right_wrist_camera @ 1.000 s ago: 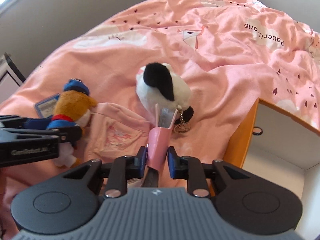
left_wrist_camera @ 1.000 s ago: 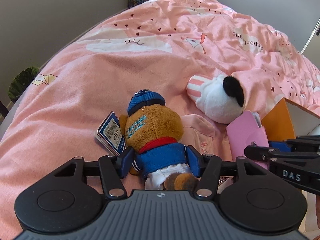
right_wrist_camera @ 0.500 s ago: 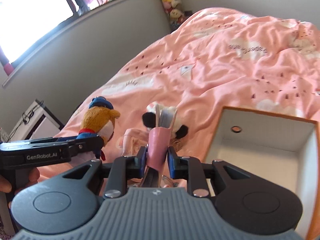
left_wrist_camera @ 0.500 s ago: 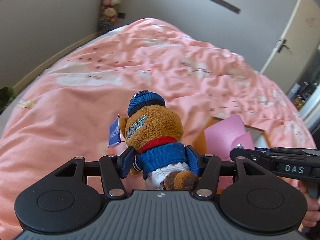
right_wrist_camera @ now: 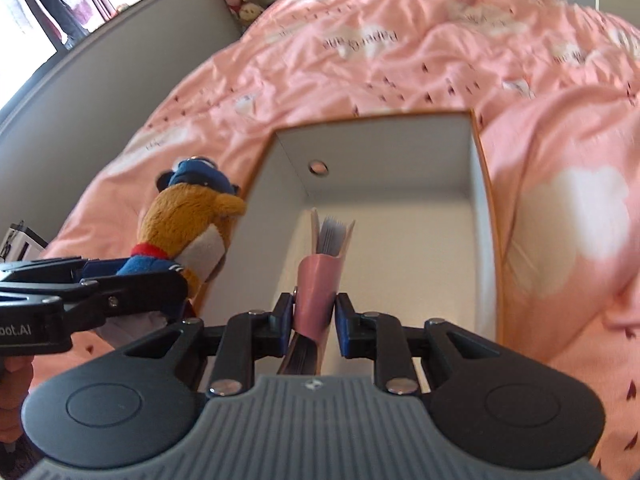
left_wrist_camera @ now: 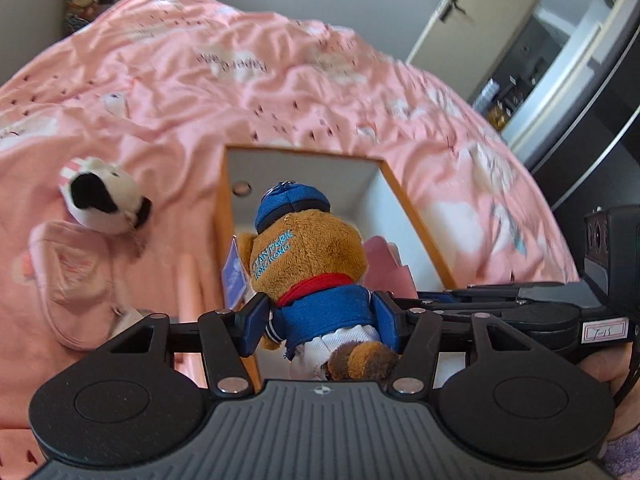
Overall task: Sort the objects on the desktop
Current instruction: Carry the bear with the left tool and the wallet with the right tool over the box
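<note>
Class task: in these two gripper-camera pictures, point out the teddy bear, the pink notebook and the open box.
teddy bear [left_wrist_camera: 310, 256]: left wrist view, on the brown back of its head.
pink notebook [right_wrist_camera: 318, 286]: right wrist view, on its pink cover.
open box [right_wrist_camera: 380, 160]: right wrist view, on its far inner wall.

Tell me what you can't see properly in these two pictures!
- Teddy bear face: left view shows only its back; right view only its side.
- Pink notebook: left view hides most behind the bear; right view shows only its edge, cover unreadable.
- Box floor, near end: hidden by the right tongs.
- Black-and-white plush: blurred in the left view, absent from the right.
</note>
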Action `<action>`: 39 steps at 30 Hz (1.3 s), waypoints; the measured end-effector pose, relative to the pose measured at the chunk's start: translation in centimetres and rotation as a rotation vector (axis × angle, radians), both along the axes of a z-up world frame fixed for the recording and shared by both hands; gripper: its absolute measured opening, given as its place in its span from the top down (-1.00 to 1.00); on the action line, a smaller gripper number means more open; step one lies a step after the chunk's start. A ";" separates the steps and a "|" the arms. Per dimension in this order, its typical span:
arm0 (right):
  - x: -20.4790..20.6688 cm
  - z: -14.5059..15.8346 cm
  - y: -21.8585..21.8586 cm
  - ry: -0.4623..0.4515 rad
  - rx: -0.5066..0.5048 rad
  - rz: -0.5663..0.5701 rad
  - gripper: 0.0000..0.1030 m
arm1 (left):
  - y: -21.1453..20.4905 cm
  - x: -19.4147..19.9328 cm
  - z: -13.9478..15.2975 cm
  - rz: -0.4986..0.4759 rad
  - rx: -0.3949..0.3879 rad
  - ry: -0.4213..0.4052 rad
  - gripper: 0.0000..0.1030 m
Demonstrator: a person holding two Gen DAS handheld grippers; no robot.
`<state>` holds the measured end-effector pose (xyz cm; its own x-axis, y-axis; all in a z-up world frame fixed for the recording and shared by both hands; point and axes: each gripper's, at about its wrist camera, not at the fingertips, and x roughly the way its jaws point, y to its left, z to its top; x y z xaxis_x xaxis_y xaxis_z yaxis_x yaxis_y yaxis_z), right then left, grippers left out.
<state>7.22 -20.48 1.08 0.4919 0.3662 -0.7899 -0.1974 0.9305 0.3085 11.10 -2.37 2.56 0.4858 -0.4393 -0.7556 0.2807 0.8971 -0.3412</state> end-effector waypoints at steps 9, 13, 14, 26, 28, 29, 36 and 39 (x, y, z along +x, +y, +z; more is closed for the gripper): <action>-1.0 -3.6 -1.2 0.064 0.024 -0.079 0.54 | -3.9 -1.1 -3.7 -0.076 0.210 0.090 -0.26; -1.2 -4.4 -1.2 0.078 0.015 -0.087 0.54 | -5.0 -1.2 -4.0 -0.104 0.286 0.091 -0.28; -1.3 -4.5 -1.3 0.077 0.008 -0.084 0.54 | -5.3 -1.1 -4.0 -0.111 0.297 0.095 -0.28; -1.6 -4.7 -1.8 0.051 -0.031 -0.038 0.55 | -6.3 -0.9 -4.1 -0.132 0.340 0.127 -0.28; -1.6 -4.7 -1.7 0.048 -0.039 -0.031 0.55 | -6.4 -1.0 -4.2 -0.136 0.346 0.126 -0.28; -1.6 -4.7 -1.6 0.046 -0.043 -0.028 0.55 | -6.4 -1.0 -4.2 -0.136 0.346 0.125 -0.28; -1.5 -4.7 -1.2 0.048 -0.047 -0.020 0.54 | -6.4 -1.1 -4.2 -0.148 0.337 0.120 -0.32; -1.5 -4.8 -1.1 0.050 -0.057 -0.019 0.54 | -6.4 -1.2 -4.1 -0.161 0.333 0.115 -0.34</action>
